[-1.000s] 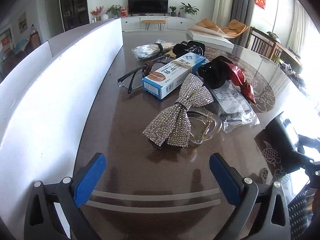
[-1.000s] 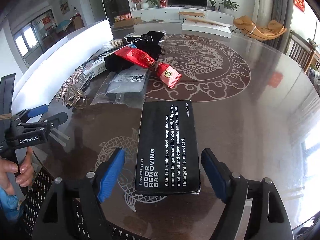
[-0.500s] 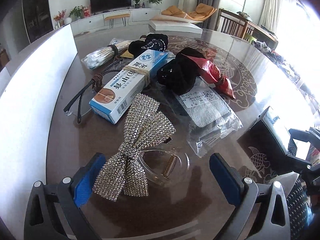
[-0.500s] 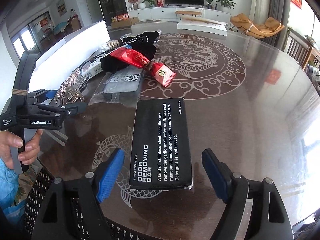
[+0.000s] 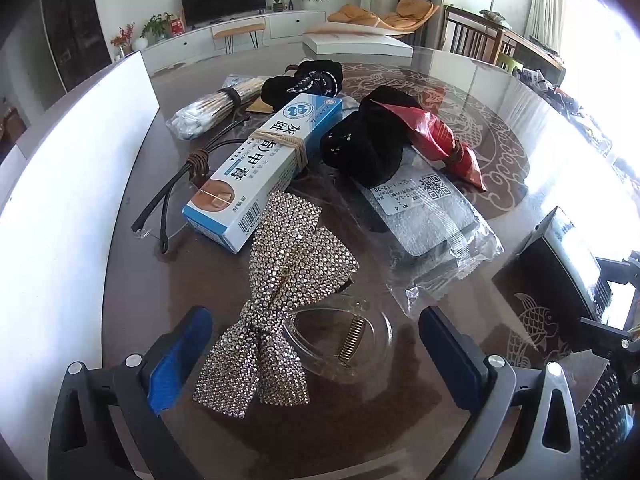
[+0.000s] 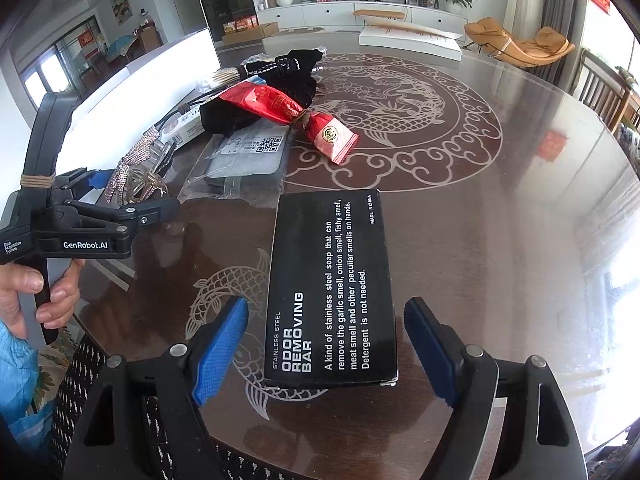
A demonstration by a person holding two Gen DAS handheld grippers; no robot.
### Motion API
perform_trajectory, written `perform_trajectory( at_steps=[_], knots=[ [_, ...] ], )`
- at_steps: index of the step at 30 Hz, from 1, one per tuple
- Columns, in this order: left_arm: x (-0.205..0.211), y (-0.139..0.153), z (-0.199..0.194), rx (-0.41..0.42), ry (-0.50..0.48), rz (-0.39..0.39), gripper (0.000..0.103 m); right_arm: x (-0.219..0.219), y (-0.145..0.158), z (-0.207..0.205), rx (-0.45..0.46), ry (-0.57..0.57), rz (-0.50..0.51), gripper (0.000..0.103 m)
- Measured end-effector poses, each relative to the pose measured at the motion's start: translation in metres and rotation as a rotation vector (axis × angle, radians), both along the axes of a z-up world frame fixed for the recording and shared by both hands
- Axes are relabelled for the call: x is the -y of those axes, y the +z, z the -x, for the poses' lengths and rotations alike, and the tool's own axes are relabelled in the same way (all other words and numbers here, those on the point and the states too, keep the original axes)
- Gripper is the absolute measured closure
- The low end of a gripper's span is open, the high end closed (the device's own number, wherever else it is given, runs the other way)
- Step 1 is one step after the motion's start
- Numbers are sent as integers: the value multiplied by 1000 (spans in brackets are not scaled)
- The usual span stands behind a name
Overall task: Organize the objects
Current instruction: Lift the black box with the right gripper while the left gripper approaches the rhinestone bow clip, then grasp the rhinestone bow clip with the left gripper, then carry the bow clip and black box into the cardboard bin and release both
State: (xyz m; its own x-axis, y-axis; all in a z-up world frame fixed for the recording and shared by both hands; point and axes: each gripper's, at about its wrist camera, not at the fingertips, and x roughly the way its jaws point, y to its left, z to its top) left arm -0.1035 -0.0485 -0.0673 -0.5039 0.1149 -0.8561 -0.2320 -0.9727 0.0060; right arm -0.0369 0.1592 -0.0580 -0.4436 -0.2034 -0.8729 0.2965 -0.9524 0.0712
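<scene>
My left gripper (image 5: pixel 316 354) is open, its blue pads on either side of a rhinestone bow hair clip (image 5: pixel 280 300) and a clear claw clip (image 5: pixel 344 338) on the glass table. Behind them lie a blue-white ointment box (image 5: pixel 264 168), a black scrunchie (image 5: pixel 368 144), a red packet (image 5: pixel 436 140) and a bagged grey item (image 5: pixel 428 212). My right gripper (image 6: pixel 326 350) is open around the near end of a black "odor removing bar" box (image 6: pixel 332 288), not touching it. The left gripper also shows in the right wrist view (image 6: pixel 132 204).
A white board (image 5: pixel 60 208) stands along the table's left side. Glasses (image 5: pixel 176 196), a cotton-swab bundle (image 5: pixel 208 112) and another black scrunchie (image 5: pixel 308 82) lie further back. A white flat box (image 6: pixel 408 40) sits at the far edge. The table's near edge is close under both grippers.
My left gripper has moved forward and swung right, so the bow and claw clip now lie between its fingers. The right gripper has edged slightly forward over the black box.
</scene>
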Motion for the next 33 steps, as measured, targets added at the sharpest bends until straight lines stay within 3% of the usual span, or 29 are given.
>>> perform_trajectory(
  at_steps=[3, 4, 5, 7, 9, 10, 17, 22, 28, 33],
  knots=[
    [7, 3, 2, 4, 15, -19, 0, 6, -6, 8, 35, 17, -43, 21],
    [11, 7, 0, -18, 24, -34, 10, 8, -7, 11, 42, 24, -57, 21],
    [14, 11, -3, -36, 33, -47, 37, 10, -9, 13, 48, 33, -65, 21],
    [20, 16, -8, -43, 52, -66, 43, 12, -11, 18, 49, 42, -51, 22],
    [23, 22, -17, -75, 61, -59, 51, 7, -9, 22, 36, 20, -18, 43],
    [24, 25, -23, -87, 66, -54, 53, 4, -9, 23, 46, 15, 15, 44],
    [38, 48, -54, -141, 126, -151, 54, -3, 15, 14, 8, -13, 133, 45],
    [69, 97, -77, -219, 188, -253, 54, 24, 59, 19, -67, 38, 184, 44],
    [160, 153, -93, -308, 350, -259, 54, 135, 119, 32, -122, 247, 287, 44],
    [248, 143, -87, -251, 550, -159, 54, 259, 143, 35, -113, 452, 376, 44]
  ],
)
